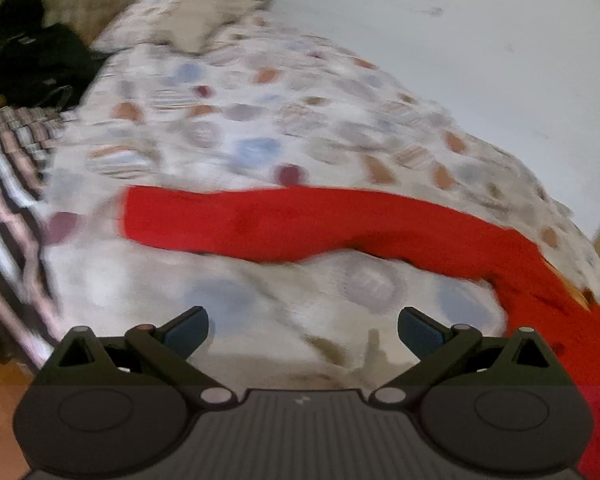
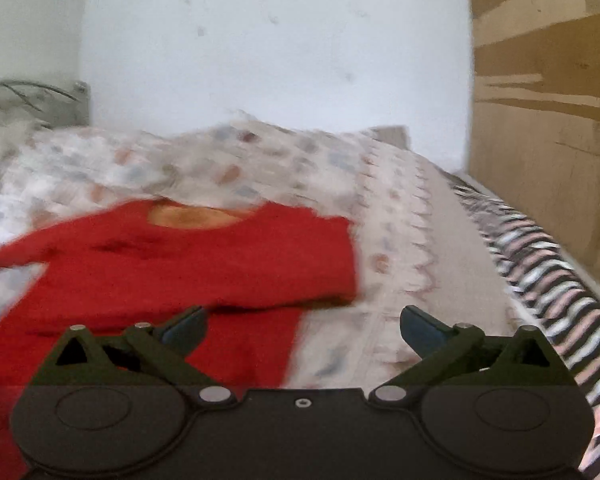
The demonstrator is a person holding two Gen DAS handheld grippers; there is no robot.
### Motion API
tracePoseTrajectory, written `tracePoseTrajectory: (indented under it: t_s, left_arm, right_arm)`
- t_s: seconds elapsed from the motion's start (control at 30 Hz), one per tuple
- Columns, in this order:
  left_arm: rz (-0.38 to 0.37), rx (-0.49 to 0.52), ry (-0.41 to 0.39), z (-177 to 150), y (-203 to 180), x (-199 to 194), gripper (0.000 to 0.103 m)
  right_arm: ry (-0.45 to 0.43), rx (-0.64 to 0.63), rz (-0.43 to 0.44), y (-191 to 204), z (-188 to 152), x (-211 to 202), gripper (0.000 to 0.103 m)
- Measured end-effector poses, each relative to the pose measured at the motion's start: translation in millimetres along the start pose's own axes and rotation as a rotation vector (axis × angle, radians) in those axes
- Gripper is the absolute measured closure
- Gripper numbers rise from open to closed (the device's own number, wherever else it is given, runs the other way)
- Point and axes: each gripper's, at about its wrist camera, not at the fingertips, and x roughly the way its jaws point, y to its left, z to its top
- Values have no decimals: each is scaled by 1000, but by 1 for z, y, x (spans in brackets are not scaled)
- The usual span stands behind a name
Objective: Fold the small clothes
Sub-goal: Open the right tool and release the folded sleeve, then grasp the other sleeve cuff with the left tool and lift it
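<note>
A bed with a patterned quilt point(image 1: 228, 120) fills a plain white-walled room, and on it lies a red long-sleeved top point(image 2: 204, 256), the garment to be folded. In the right wrist view the top lies flat in the near-left part of the bedding, neckline away from the camera and one sleeve doubled back across the chest; that looks like a first fold already made. In the left wrist view the other sleeve point(image 1: 284, 220) stretches straight out to the left across the quilt, likely the next part to bring in.

The left gripper point(image 1: 303, 332) hangs above bare quilt with its jaws wide and nothing between them. The right gripper point(image 2: 303, 330) is likewise spread wide and empty, its left finger over the body of the top.

A pillow point(image 1: 188, 20) rests at the far end near a metal headboard point(image 2: 36, 96). A striped cover point(image 2: 548, 280) runs along the bed's right edge beside a wooden wardrobe point(image 2: 548, 100), and a dark bag point(image 1: 40, 64) sits off the far-left side. Nothing lies on the top or blocks either sleeve. Both views are blurred, so finer creases cannot be read.
</note>
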Motion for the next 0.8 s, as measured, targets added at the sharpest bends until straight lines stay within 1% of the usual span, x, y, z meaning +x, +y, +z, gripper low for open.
tracePoseTrajectory:
  t_s: [0.07,0.17,0.23,0.33,0.37,0.43,0.5,0.57,0.63,0.67,0.7,0.73,0.77,0.8]
  left_arm:
    - [-21,-55,0,9,20,1,0]
    - [-75,-138,-9,20,35,14,0]
    - [-88,-185,-8,25,40,28,0]
    - [-96,-242,-21,31,41,55,0]
    - [-87,-253,-31,31,42,60,0]
    - [-34,-290,-46,34,43,76,0]
    - [9,-324,-68,32,46,86,0]
    - [37,-361,-120,28,51,89,0]
    - [43,-393,-165,25,53,88,2]
    - [53,-409,-183,24,55,87,5]
    - [76,-428,-198,24,55,86,12]
    - [99,-446,-212,24,57,84,24]
    - [130,-476,-229,23,59,82,31]
    - [155,-507,-242,23,62,81,44]
  right_arm:
    - [-44,-12,23,23,-3,-8,1]
    - [-71,5,55,52,-10,-6,1]
    - [-63,33,78,69,-14,4,1]
    - [-10,50,93,83,-20,26,1]
    - [10,34,83,87,-20,33,1]
    - [42,6,62,92,-23,41,1]
    - [69,14,63,92,-28,48,1]
    - [89,36,63,90,-35,52,1]
    - [99,50,67,89,-39,54,0]
    - [98,51,67,89,-41,55,0]
    - [99,48,65,90,-41,56,0]
    - [103,42,63,91,-41,57,0]
    - [108,34,58,92,-42,58,0]
    - [112,23,50,94,-43,59,0]
